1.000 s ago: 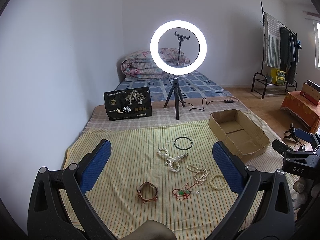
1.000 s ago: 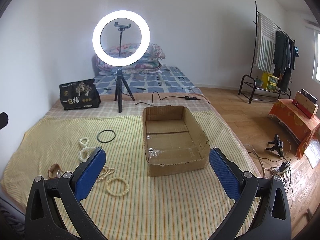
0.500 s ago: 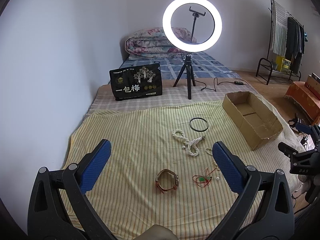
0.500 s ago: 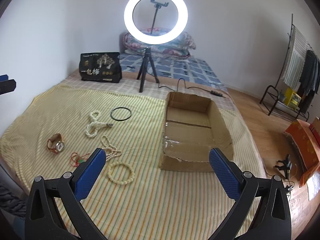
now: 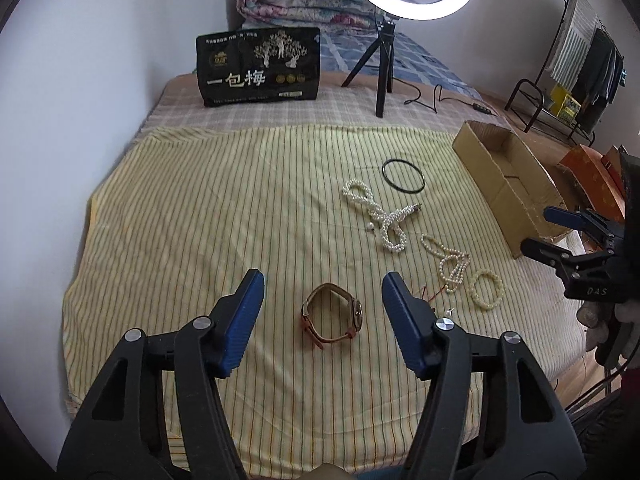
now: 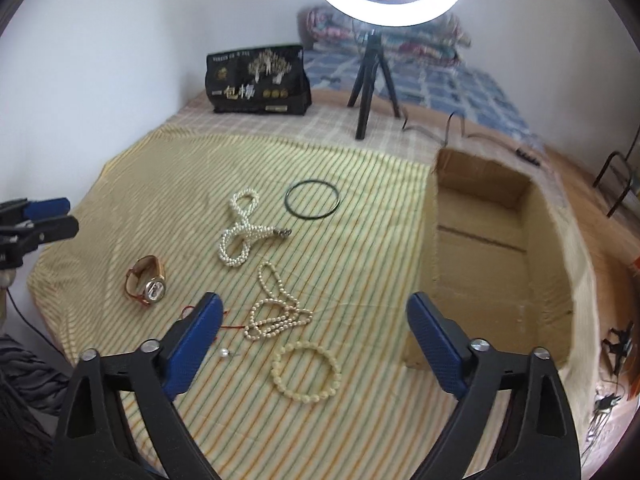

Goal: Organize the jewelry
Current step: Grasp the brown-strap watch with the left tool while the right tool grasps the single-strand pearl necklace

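A brown-strap watch (image 5: 333,317) lies on the striped cloth, between and just beyond the fingers of my open, empty left gripper (image 5: 323,284); it also shows in the right wrist view (image 6: 146,282). My open, empty right gripper (image 6: 313,312) hovers over a cream bead bracelet (image 6: 306,372) and a thin pearl strand (image 6: 276,308). A thick pearl necklace (image 6: 242,234), a black ring bangle (image 6: 312,201), a red cord pendant (image 6: 224,320) and a loose pearl (image 6: 224,353) lie nearby. An open cardboard box (image 6: 492,256) stands at the right.
A ring light on a tripod (image 5: 385,60) and a black printed bag (image 5: 259,67) stand behind the cloth. A folded quilt (image 5: 304,4) lies at the back. The bed edge is close in front; a clothes rack (image 5: 580,60) stands on the floor to the right.
Both grippers have tilted down and moved closer to the cloth. The left one now frames the watch; the right one has swung left from the box toward the bead bracelet.
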Demonstrator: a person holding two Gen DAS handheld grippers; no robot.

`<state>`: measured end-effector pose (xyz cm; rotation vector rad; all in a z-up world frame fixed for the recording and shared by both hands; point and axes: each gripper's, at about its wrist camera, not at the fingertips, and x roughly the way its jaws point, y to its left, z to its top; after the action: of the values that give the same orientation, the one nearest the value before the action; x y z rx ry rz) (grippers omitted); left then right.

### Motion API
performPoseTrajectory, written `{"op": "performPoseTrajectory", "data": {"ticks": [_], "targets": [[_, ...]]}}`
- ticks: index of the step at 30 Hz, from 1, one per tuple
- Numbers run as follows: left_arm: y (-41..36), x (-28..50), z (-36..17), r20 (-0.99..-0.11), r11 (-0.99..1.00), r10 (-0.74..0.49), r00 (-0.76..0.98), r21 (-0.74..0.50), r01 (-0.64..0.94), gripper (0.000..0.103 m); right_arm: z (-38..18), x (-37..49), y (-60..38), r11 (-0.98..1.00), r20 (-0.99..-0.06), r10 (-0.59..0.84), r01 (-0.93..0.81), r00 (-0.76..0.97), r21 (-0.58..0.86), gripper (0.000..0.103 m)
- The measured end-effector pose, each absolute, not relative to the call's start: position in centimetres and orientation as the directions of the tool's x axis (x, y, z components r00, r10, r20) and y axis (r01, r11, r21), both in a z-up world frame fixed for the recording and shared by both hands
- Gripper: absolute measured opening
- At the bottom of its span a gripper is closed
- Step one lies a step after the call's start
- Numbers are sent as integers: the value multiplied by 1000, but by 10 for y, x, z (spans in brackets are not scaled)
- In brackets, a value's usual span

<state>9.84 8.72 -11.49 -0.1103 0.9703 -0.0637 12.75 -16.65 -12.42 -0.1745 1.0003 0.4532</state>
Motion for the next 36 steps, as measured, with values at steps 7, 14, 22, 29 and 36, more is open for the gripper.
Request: {"op": "performPoseTrajectory", "data": {"ticks": [7, 14, 22, 29, 36], "targets": [[95, 114, -147, -875, 983, -149, 460, -181, -25, 50, -165, 154, -154, 883, -917, 305, -437, 255, 172, 56], [96, 120, -164, -897, 979, -174, 406, -203, -28, 50, -184, 165, -151, 884, -935, 296, -427, 194, 191, 45], [98, 130, -182, -917, 978, -177, 359, -204, -39, 44, -202, 161, -135, 861, -959, 219, -497, 177, 105, 45], [101, 137, -200, -932, 976, -182, 312, -210, -59, 39, -207, 164, -131, 850, -959, 206, -521, 196, 76, 45], [98, 137, -216, -948, 979, -174, 267, -196, -59, 34, -211, 163, -122, 820, -958, 176, -572, 228, 15, 45]]}}
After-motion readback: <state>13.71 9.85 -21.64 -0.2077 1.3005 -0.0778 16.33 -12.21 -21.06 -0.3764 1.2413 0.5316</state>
